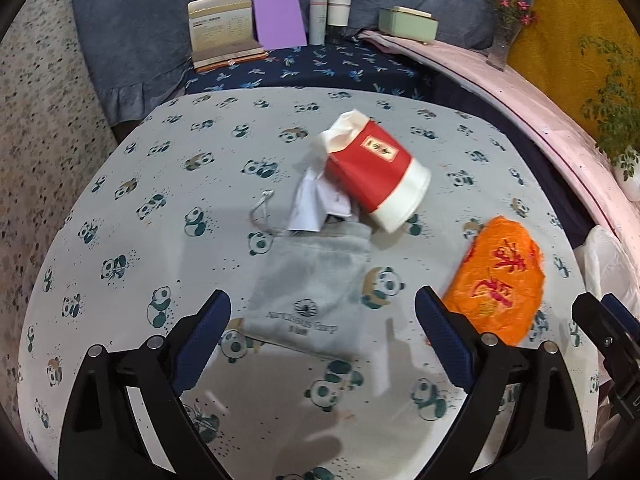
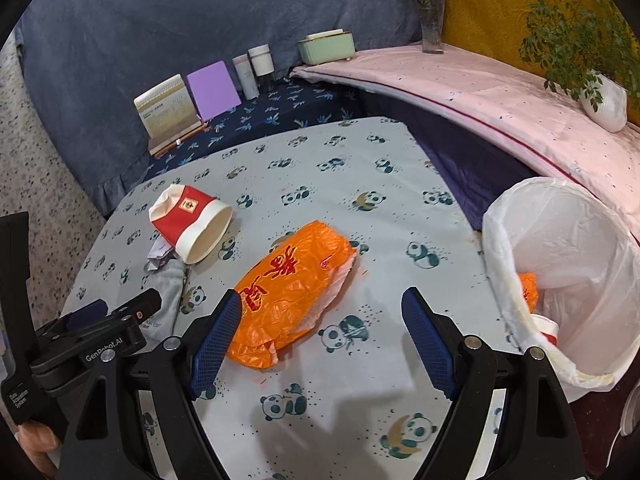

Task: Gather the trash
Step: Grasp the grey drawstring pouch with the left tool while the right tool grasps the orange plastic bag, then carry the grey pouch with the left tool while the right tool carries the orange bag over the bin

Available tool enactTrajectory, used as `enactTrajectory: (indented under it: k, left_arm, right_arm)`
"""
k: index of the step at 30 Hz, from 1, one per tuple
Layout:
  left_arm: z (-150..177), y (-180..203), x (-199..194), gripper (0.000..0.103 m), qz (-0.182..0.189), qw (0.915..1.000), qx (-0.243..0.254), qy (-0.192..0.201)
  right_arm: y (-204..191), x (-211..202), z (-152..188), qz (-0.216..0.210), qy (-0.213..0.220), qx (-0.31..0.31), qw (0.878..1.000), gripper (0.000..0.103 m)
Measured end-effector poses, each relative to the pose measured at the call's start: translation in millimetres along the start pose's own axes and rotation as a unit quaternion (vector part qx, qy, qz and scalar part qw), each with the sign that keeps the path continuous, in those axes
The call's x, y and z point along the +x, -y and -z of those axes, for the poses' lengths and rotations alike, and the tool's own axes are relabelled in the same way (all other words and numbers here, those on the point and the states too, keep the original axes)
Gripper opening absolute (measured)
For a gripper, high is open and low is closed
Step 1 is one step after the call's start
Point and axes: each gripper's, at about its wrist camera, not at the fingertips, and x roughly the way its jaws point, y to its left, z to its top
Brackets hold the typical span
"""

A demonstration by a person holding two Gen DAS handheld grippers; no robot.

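Note:
A crushed red and white paper cup (image 1: 376,172) lies on its side on the panda tablecloth (image 1: 140,208), on crumpled white paper (image 1: 320,204). A grey drawstring pouch (image 1: 316,292) lies below it, between the open fingers of my left gripper (image 1: 324,332), which is empty. An orange plastic bag (image 2: 288,284) lies mid-table; it also shows in the left wrist view (image 1: 500,276). My right gripper (image 2: 324,336) is open and empty just in front of it. A bin lined with a white bag (image 2: 568,280) stands at the right and holds orange plastic and a cup.
On a dark blue shelf at the back stand a calendar card (image 1: 222,28), a purple board (image 1: 278,22), two small bottles (image 1: 330,18) and a green box (image 1: 408,24). A pink ledge (image 2: 500,96) with a flower vase (image 2: 432,20) and a potted plant (image 2: 604,96) runs along the right.

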Motion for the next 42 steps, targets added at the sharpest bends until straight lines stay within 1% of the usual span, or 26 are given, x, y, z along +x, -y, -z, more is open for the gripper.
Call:
enactTrajectory:
  k: [9, 19, 24, 26, 27, 28, 29, 30, 31, 32, 33, 34, 35, 36, 37, 42]
  left_arm:
    - [3, -17, 22, 0.089, -0.002, 0.9997, -0.008, -0.022]
    - [3, -26, 42, 0.089, 0.003, 0.9990, -0.013, -0.043]
    - [3, -24, 45, 0.088, 0.006, 0.9991, -0.002, -0.041]
    - [3, -22, 45, 0.081, 0.012, 0.9991, -0.001, -0.040]
    - [3, -22, 44, 0.079, 0.014, 0.9991, 0.001, -0.040]
    - [3, -20, 43, 0.071, 0.017, 0.9991, 0.004, -0.038]
    - [3, -19, 42, 0.062, 0.020, 0.9991, 0.007, -0.038]
    - [2, -17, 41, 0.058, 0.025, 0.9989, 0.010, -0.038]
    - [2, -16, 39, 0.050, 0.028, 0.9988, 0.012, -0.038]
    - [3, -15, 38, 0.041, 0.031, 0.9987, 0.012, -0.039]
    - [3, -14, 37, 0.034, 0.037, 0.9985, 0.013, -0.039]
    - [3, -12, 36, 0.025, 0.040, 0.9983, 0.015, -0.040]
    - [4, -11, 34, 0.020, 0.042, 0.9982, 0.016, -0.040]
    - [4, -10, 33, 0.016, 0.044, 0.9981, 0.017, -0.040]
    - [5, -9, 32, 0.010, 0.047, 0.9979, 0.018, -0.040]
    - [5, -2, 16, 0.007, 0.057, 0.9977, 0.020, -0.030]
  right_arm:
    - [-13, 27, 7, -0.002, -0.028, 0.001, 1.000, 0.077]
    - [-24, 53, 13, -0.006, -0.053, 0.001, 0.999, 0.076]
    - [-27, 65, 15, -0.008, -0.063, 0.002, 0.998, 0.073]
    - [-28, 66, 15, -0.007, -0.062, 0.001, 0.998, 0.069]
    - [-29, 66, 15, -0.009, -0.061, 0.001, 0.998, 0.065]
    - [-29, 66, 15, -0.010, -0.062, 0.002, 0.998, 0.059]
    - [-30, 66, 15, -0.012, -0.062, 0.001, 0.998, 0.056]
    - [-30, 66, 15, -0.014, -0.062, 0.001, 0.998, 0.049]
    - [-30, 66, 15, -0.016, -0.063, 0.002, 0.998, 0.042]
    - [-30, 66, 16, -0.020, -0.064, 0.003, 0.998, 0.038]
    - [-30, 65, 16, -0.027, -0.065, 0.005, 0.998, 0.030]
    - [-30, 64, 16, -0.032, -0.064, 0.007, 0.997, 0.026]
    - [-30, 62, 16, -0.034, -0.063, 0.008, 0.997, 0.025]
    - [-30, 60, 17, -0.036, -0.061, 0.007, 0.997, 0.024]
    - [-30, 57, 16, -0.038, -0.058, 0.007, 0.998, 0.023]
    - [-26, 37, 11, -0.043, -0.036, 0.009, 0.998, 0.021]
